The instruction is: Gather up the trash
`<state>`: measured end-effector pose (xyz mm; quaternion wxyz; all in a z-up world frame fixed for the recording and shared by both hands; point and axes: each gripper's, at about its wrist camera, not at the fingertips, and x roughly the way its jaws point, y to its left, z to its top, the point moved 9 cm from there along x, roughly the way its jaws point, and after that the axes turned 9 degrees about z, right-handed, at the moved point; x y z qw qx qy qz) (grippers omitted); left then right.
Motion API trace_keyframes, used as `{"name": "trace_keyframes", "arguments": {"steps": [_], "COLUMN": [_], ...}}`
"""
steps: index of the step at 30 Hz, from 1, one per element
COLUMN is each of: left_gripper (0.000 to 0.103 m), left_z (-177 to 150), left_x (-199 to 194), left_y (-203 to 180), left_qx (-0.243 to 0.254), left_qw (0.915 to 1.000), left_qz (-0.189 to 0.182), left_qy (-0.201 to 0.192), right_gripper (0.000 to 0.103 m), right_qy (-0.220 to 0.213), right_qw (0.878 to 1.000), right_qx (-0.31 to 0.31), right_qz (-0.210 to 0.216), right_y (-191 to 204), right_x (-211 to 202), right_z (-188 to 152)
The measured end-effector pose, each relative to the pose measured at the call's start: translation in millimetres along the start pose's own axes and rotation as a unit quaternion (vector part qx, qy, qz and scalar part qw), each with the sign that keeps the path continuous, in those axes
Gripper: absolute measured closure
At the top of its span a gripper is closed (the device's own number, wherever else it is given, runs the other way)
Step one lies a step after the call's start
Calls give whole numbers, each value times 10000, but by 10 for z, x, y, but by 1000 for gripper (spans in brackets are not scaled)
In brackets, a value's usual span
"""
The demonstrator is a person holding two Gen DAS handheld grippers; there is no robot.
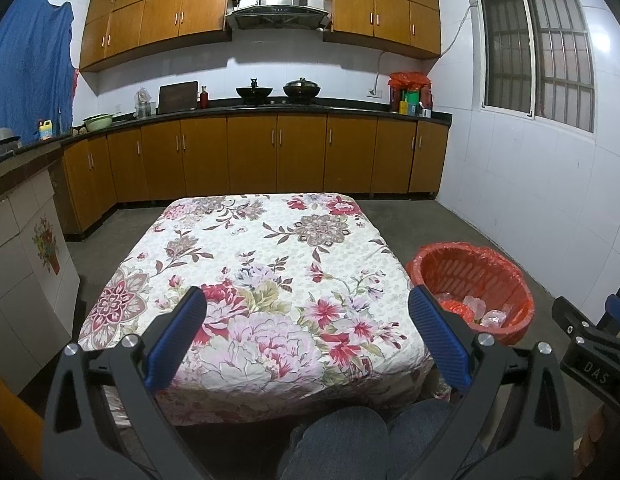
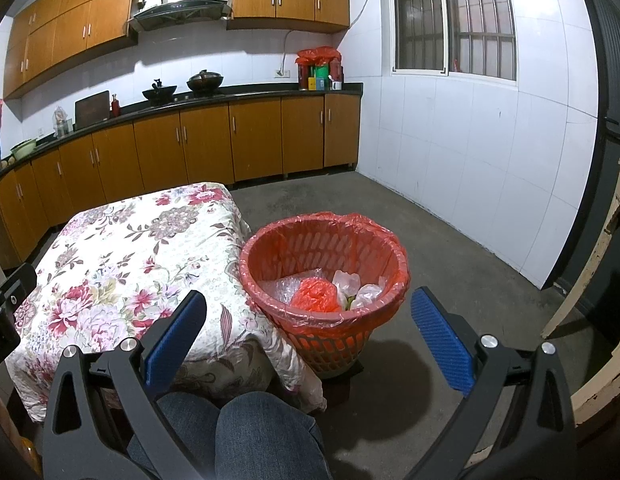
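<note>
Your right gripper (image 2: 308, 338), jaws apart and empty, points at the trash basket (image 2: 393, 256) at frame centre; your left gripper (image 1: 308, 338), also apart, faces the bare worktop (image 1: 270, 264).

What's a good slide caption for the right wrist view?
Open right gripper facing red-lined trash basket holding plastic waste.

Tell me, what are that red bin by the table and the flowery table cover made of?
The bin looks like moulded plastic: its wall is an open lattice of slots. Its liner seems thin, glossy red plastic film, crinkled over the rim. The table cover looks like printed woven fabric, matte, draping in soft folds at the corners.
</note>
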<state>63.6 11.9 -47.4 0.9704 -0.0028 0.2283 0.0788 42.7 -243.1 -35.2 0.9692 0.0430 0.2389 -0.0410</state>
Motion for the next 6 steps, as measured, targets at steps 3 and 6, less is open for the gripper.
{"name": "trace_keyframes", "arguments": {"steps": [3, 6], "left_gripper": [4, 4], "left_z": [-8, -7], "left_x": [2, 0], "left_y": [17, 4], "left_qx": [-1, -12], "left_qw": [10000, 10000], "left_qz": [3, 1], "left_qy": [1, 5], "right_gripper": [2, 2], "right_qy": [1, 4], "right_qw": [10000, 10000], "right_qx": [-1, -3], "right_qz": [-1, 2], "right_y": [-5, -7], "right_x": [3, 3], "right_z": [3, 4]}}
